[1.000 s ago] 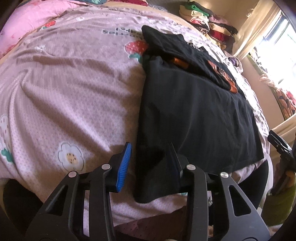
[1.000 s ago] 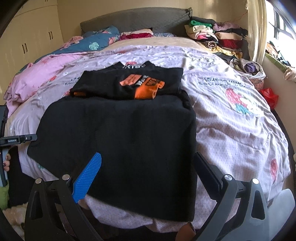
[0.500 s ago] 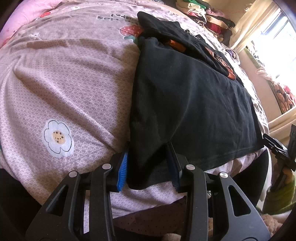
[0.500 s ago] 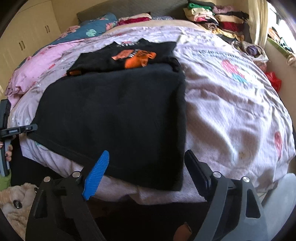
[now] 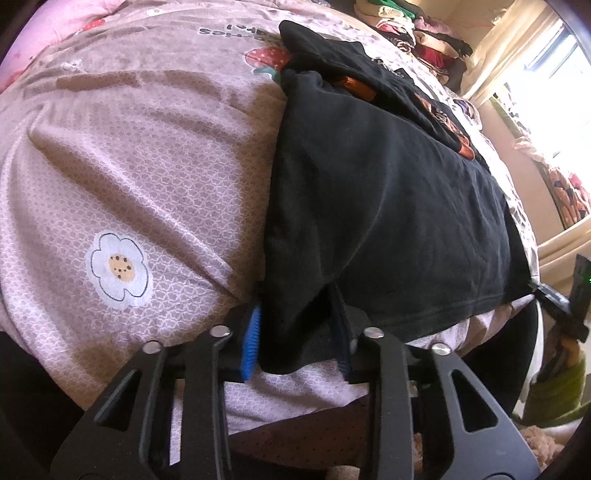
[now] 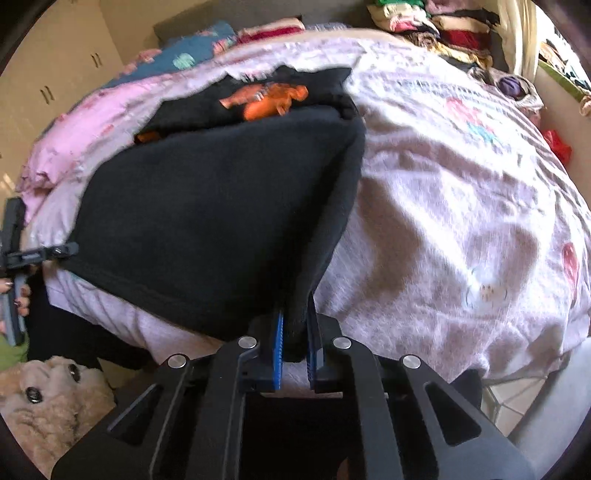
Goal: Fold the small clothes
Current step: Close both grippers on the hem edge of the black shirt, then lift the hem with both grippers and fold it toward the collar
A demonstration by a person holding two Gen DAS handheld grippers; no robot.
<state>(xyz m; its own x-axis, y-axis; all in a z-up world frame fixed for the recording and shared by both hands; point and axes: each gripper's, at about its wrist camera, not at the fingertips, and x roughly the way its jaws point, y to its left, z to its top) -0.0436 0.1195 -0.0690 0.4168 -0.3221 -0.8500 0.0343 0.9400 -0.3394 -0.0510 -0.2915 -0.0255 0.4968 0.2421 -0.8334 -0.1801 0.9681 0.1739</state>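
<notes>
A black garment (image 5: 388,206) lies spread flat on the near part of a bed, its hem hanging slightly over the near edge of the pale pink patterned bedspread (image 5: 129,155). Its far end is overlapped by a second black piece with an orange print (image 6: 273,98), which the right wrist view shows from the front, while the left wrist view catches only a thin orange sliver of it along the far edge. The left gripper (image 5: 295,339) has the garment's near left corner between its fingers, the blue pad on one side and the dark finger on the other; they stand narrowly apart with a bunched fold of cloth between them, and whether they press it tight cannot be told for sure. The right gripper (image 6: 295,343) is clamped firmly on the near right corner, its two blue pads drawn close together with the cloth pinched between and lifted into a ridge running up the garment's right edge. Only the right wrist view shows the person's left hand (image 6: 14,295) around the other tool's handle, a fluffy beige toy (image 6: 48,395) on the floor below it, and wardrobe doors (image 6: 55,85) at the left. Both views catch the stack of folded clothes (image 5: 417,26) at the bed's far corner, and the left one shows the bright window (image 5: 554,92).
</notes>
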